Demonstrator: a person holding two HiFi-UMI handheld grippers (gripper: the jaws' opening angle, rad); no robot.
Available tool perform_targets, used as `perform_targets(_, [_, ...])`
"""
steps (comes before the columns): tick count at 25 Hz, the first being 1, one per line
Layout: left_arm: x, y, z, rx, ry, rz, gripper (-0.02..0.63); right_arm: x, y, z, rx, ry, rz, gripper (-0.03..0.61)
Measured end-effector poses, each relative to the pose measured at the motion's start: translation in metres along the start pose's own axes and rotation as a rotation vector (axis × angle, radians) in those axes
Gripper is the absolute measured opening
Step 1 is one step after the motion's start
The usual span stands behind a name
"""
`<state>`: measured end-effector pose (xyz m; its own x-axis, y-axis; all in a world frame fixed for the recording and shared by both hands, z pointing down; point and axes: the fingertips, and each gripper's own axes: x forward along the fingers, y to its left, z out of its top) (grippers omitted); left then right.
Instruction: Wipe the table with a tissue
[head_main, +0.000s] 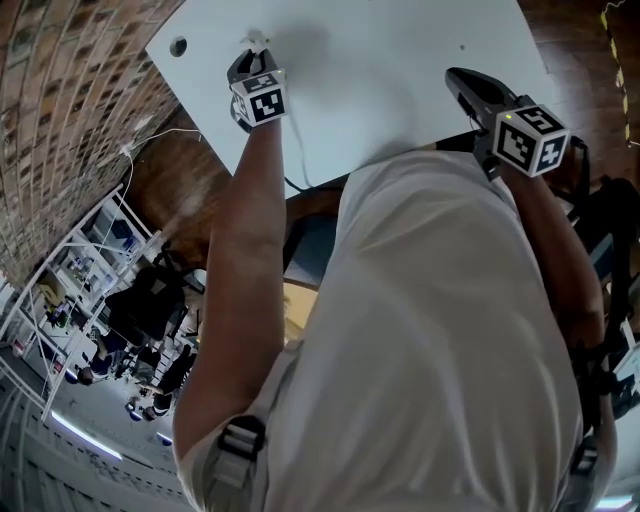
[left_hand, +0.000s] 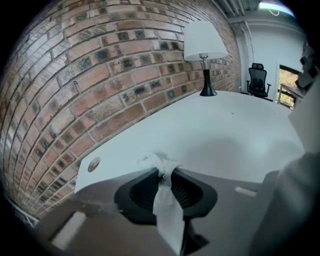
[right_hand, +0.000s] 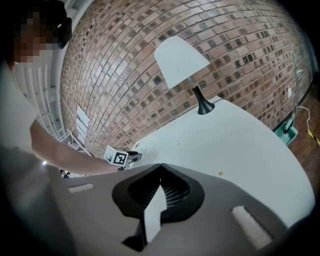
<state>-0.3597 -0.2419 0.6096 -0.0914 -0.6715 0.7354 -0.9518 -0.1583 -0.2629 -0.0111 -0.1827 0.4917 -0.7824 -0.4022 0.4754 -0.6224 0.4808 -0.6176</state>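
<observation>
White tissue (left_hand: 168, 212) clamped by left gripper (left_hand: 161, 172): plain only in its view.

Soft, even indoor light brightens the white rectangular counter (head_main: 400, 80); a pale grey shadow pools on it in the left gripper view; a bright ceiling light strip (left_hand: 272, 6) glows at that view's top; both gripper views bulge, curving the red-brown brick wall (left_hand: 100, 75) into black corners; the nearest foreground blurs; the head view's lower left lies dim.
</observation>
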Motion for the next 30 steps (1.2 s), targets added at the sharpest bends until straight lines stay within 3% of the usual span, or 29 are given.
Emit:
perform_targets(3, [0.003,0.003,-0.002,-0.042,-0.002,0.013,0.080,-0.002,-0.004,0.001,0.006,-0.004,-0.011,0.008])
perform_targets(15, [0.012,-0.005,0.013,-0.005,-0.012,0.010,0.075,-0.011,-0.014,-0.003,0.020,-0.013,-0.030,0.008])
perform_targets(22, [0.007,-0.057,0.027,0.216,-0.065,-0.076,0.061,-0.013,-0.018,0.000,0.032,-0.025,-0.022,0.008])
perform_targets(24, [0.005,-0.063,0.027,0.201,-0.054,-0.098,0.063,-0.013,-0.016,0.002,0.031,-0.026,-0.015,0.008])
perform_targets(27, [-0.003,-0.060,0.035,0.094,-0.066,-0.153,0.075,-0.015,-0.016,0.006,0.026,-0.034,-0.009,0.008])
perform_targets(30, [-0.014,-0.035,0.042,0.000,-0.108,-0.100,0.077,-0.018,-0.017,0.010,0.024,-0.045,-0.008,0.008])
